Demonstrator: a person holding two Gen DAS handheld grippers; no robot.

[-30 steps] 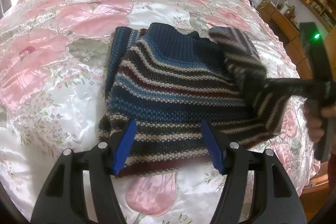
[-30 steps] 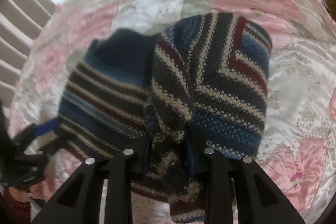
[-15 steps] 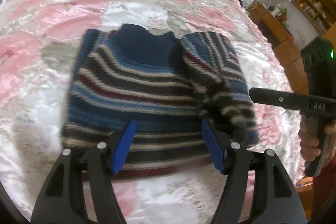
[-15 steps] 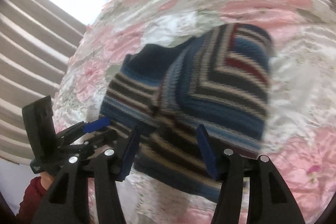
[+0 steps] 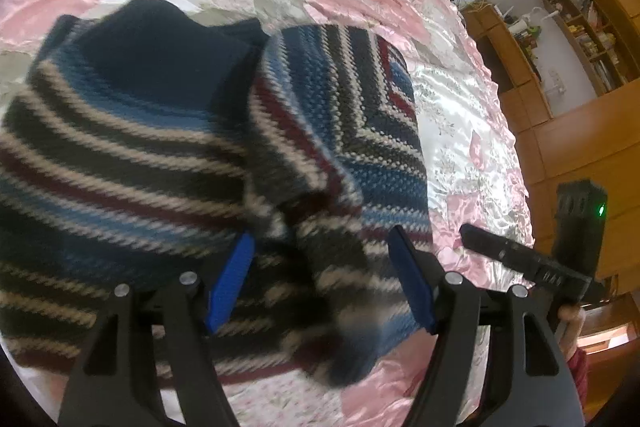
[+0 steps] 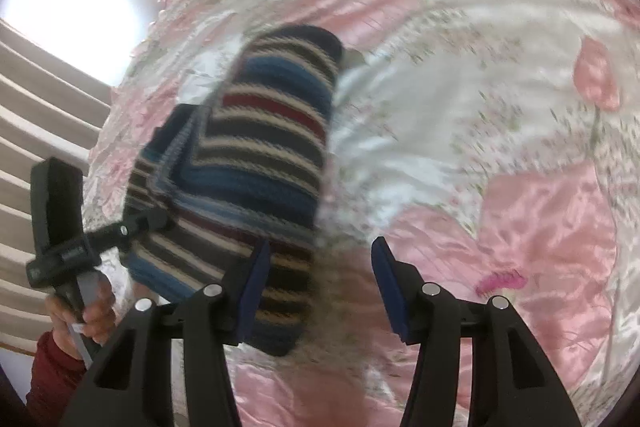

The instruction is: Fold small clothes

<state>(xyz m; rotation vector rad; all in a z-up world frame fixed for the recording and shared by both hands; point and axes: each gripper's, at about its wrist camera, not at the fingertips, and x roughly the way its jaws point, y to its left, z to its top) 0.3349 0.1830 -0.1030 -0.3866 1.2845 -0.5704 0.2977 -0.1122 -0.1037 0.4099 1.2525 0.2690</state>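
While the satin floral bedspread spreads smooth and slippery beneath everything, the thick striped knit sweater lies directly ahead of the left gripper, its folded sleeve running away lengthwise. Both jaws stand apart, empty; the right gripper sits farther off, the sweater to its left.

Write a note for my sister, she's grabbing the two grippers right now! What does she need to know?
Left gripper: open, holding nothing, low over the striped sweater.
Right gripper: open, holding nothing, beside the sweater's edge.
The sweater lies on the flowery bedspread.
Done: one sleeve is folded across the front.
Left: fold in the other side if it needs it (hard to see), then fold the body in half.
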